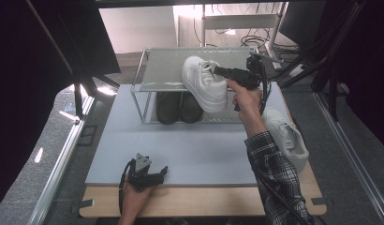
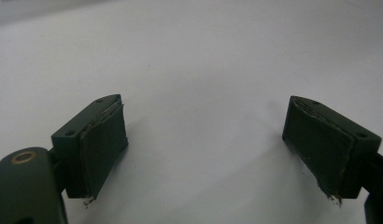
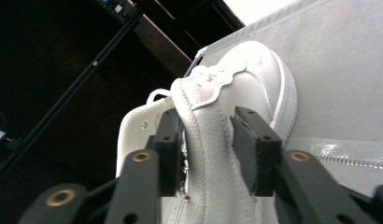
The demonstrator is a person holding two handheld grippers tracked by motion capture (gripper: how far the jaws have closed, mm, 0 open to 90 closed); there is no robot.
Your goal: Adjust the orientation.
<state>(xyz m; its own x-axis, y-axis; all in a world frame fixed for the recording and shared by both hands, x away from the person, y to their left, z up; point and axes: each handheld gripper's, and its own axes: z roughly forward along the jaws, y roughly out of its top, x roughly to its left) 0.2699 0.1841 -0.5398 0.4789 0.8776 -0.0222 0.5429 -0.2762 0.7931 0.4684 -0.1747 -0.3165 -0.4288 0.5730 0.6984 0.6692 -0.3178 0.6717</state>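
Two white sneakers are in play: one [image 1: 205, 82] lies on the top shelf of the wire shoe rack [image 1: 152, 86], its heel overhanging the front edge; the other [image 1: 287, 136] rests on the grey mat [image 1: 190, 145] to the rack's right. Right gripper [image 1: 217, 70], jaws part open, straddles the collar of the shelved sneaker [image 3: 213, 135]; one pad is close against it, the other stands off. Left gripper [image 1: 163, 171] rests on the mat, jaws wide and empty. Black shoes [image 1: 178, 108] sit on the lower tier.
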